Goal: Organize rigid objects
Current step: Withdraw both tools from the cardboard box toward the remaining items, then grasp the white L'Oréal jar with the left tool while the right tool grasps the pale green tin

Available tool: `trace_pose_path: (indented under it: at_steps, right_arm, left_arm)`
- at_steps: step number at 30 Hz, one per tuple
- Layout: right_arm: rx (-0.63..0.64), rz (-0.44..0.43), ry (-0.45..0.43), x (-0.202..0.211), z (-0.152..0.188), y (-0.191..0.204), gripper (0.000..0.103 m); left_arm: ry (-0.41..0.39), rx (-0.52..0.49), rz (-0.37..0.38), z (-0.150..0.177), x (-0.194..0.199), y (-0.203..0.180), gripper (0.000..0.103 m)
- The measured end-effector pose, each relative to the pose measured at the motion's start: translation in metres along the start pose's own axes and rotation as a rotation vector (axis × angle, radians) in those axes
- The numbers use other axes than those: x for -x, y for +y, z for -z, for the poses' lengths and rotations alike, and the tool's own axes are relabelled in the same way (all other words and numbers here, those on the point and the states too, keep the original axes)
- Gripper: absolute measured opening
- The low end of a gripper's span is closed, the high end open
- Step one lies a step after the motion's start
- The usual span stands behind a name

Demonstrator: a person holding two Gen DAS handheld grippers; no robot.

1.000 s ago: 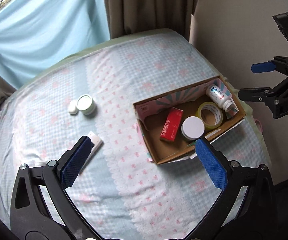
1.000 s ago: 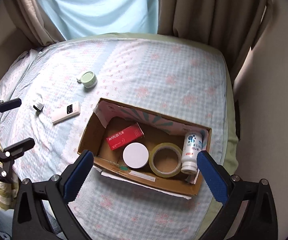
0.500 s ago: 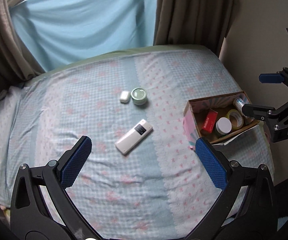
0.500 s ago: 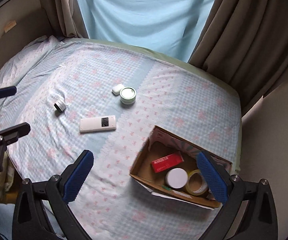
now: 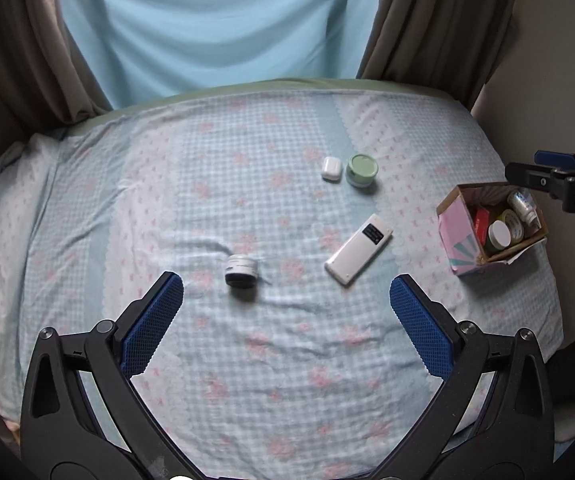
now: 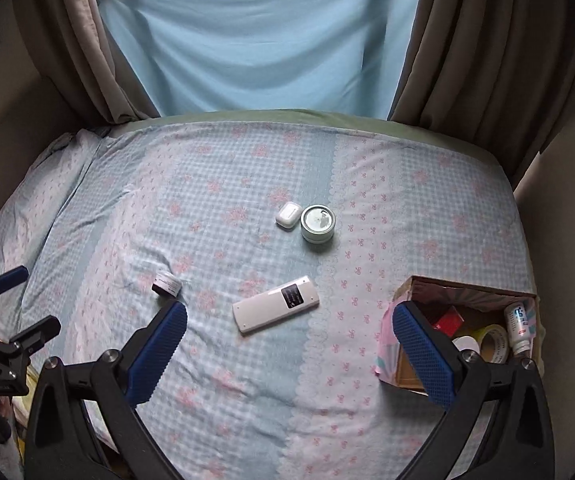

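both claws, the left claw (image 5: 286, 306) and the right claw (image 6: 289, 338), were held wide apart and empty; the small jar (image 5: 241, 270) lay at 11 o'clock of the left claw on the soft bed (image 5: 87, 220), where it could be tipped or pressed into the wrinkled sheet by a descent off centre.

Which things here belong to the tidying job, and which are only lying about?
Job: remote, green tin, earbud case, small jar, box, left claw, right claw.

Lying about: bedsheet, curtains.
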State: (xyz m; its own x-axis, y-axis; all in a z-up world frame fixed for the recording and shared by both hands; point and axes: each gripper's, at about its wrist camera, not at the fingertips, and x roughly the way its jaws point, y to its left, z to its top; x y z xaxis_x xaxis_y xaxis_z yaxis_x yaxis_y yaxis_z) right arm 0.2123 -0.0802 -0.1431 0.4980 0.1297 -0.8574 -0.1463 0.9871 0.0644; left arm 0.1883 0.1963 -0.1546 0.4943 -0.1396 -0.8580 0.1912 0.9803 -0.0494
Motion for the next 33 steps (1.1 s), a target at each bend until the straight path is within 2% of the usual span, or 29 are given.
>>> trace_pose_path:
  at_steps: [6,14,24,33]
  right_arm:
    - [-0.079,0.014,-0.001,-0.047,-0.004,0.023,0.103]
    - [-0.127,0.015,0.023,-0.117,-0.018,0.025,0.103]
    - [-0.113,0.029,0.144,-0.220,-0.049,-0.005,0.103]
    - [-0.103,0.020,0.233,-0.312,-0.070,-0.041,0.103]
  left_arm:
    - [0.070,0.017,0.026,0.013,-0.060,0.049,0.103]
    - [0.175,0.103,0.043,0.026,-0.140,0.083,0.103]
    - [0.311,0.232,0.044,0.034,-0.232,0.097,0.103]
    - [0.353,0.270,-0.007,0.037,-0.287,0.094,0.103]
